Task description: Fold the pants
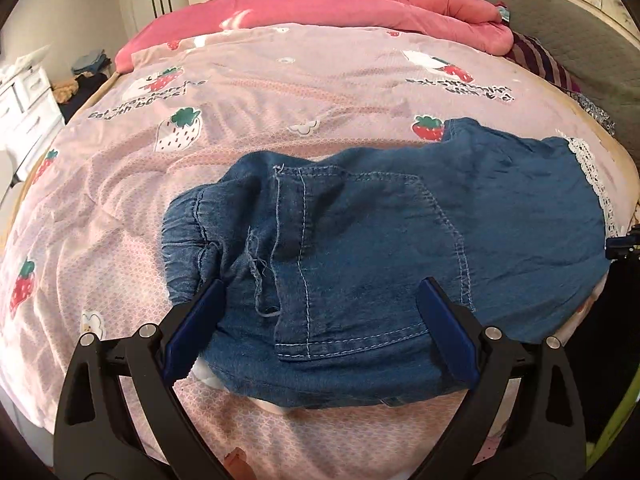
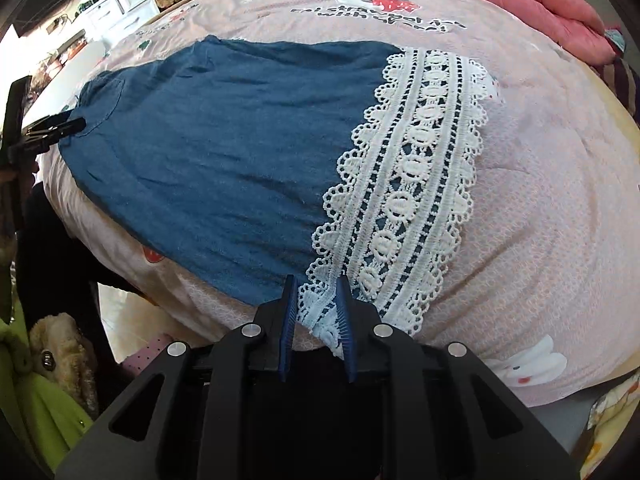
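- Two grippers sit at opposite ends of the pants (image 1: 400, 224), which lie flat on the pink strawberry quilt (image 1: 280, 92), close to its near edge.
- Long axis of the pants runs from the gathered waistband (image 1: 192, 224) to the white lace hem (image 2: 416, 184), roughly along that near quilt edge.
- Left gripper (image 1: 320, 320) is at the waistband end, jaws spread wide, straddling the near part of the back pocket (image 1: 360, 264); it grips nothing.
- Right gripper (image 2: 317, 308) is at the hem end, jaws drawn nearly together and pinching the near corner of the lace hem.
- From the right gripper the denim stretches away toward the waistband, where the left gripper's tip shows at the far end.
- Judgement: the fold likely carries hem to waistband along this axis, so the right gripper is ready, while the left must clamp its end first.
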The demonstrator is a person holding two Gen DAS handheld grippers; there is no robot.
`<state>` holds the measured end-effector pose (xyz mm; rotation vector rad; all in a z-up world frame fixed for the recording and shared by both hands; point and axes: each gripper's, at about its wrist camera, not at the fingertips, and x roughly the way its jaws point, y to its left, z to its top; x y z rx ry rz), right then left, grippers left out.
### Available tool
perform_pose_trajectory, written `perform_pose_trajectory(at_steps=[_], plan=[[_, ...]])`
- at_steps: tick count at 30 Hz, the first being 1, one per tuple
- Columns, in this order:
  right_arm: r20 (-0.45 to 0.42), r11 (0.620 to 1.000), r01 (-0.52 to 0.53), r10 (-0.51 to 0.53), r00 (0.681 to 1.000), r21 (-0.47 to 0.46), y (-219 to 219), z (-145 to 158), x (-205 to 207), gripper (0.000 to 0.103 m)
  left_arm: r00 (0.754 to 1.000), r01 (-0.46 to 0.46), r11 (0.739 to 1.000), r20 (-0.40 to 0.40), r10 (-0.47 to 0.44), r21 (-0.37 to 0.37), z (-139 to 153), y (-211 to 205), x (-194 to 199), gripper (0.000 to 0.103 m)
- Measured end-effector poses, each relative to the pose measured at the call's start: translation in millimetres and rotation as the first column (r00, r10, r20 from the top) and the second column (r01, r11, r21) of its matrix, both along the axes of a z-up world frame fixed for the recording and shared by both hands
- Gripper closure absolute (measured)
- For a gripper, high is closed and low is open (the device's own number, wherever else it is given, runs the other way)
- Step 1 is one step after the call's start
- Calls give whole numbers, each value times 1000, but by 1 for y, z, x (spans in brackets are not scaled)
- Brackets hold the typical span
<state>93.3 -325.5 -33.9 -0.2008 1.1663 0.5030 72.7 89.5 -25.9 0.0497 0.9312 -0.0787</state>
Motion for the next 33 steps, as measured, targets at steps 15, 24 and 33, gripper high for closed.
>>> perform_pose_trajectory(at_steps=[15,24,33], plan=[[16,982,28,-31,999,186,-17,33,-6,54,998,26,996,57,-22,-83,29,-3,-12,13],[129,963,119,-154,979,243,-49,71,11,32,970,187,979,171,-171,-83,75,-64,-25,10],[129,950,158,-198,972,269,-69,74,58,21,886,454,887,147,-440,-85,54,-180,-21,10]])
